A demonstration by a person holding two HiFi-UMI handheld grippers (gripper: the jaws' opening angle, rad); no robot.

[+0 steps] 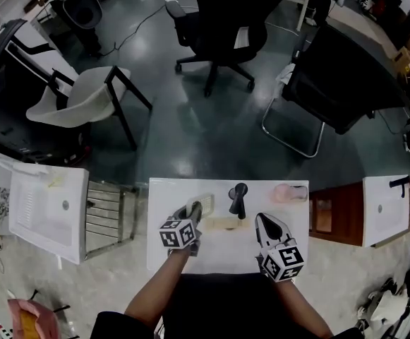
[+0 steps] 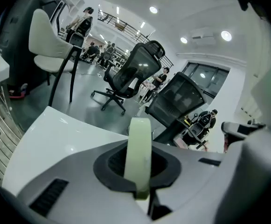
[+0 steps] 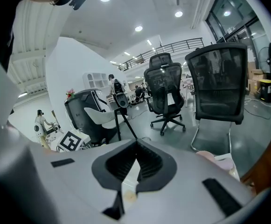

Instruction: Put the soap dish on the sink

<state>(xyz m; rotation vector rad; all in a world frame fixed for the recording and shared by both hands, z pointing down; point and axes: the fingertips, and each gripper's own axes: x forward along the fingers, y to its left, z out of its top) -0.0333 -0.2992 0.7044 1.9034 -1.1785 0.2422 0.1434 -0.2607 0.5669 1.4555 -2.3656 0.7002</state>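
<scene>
A white sink top (image 1: 219,254) with a black tap (image 1: 238,198) lies straight below me. My left gripper (image 1: 193,210) hovers over its left half, shut on a pale green soap dish (image 1: 205,202). In the left gripper view the dish (image 2: 140,139) stands edge-on, pinched between the jaws of that gripper (image 2: 137,171). My right gripper (image 1: 269,223) is over the right half of the top, shut with nothing in it; its jaws (image 3: 135,164) meet at the tip. A pink rounded thing (image 1: 290,192) lies at the far right corner, also seen as a pink lump (image 3: 207,155).
A flat beige piece (image 1: 223,224) lies between the grippers. Two more white sink tops stand at the left (image 1: 46,210) and the right (image 1: 384,207), with a metal rack (image 1: 109,214) and a brown cabinet (image 1: 328,214) between. Office chairs (image 1: 222,20) stand on the grey floor beyond.
</scene>
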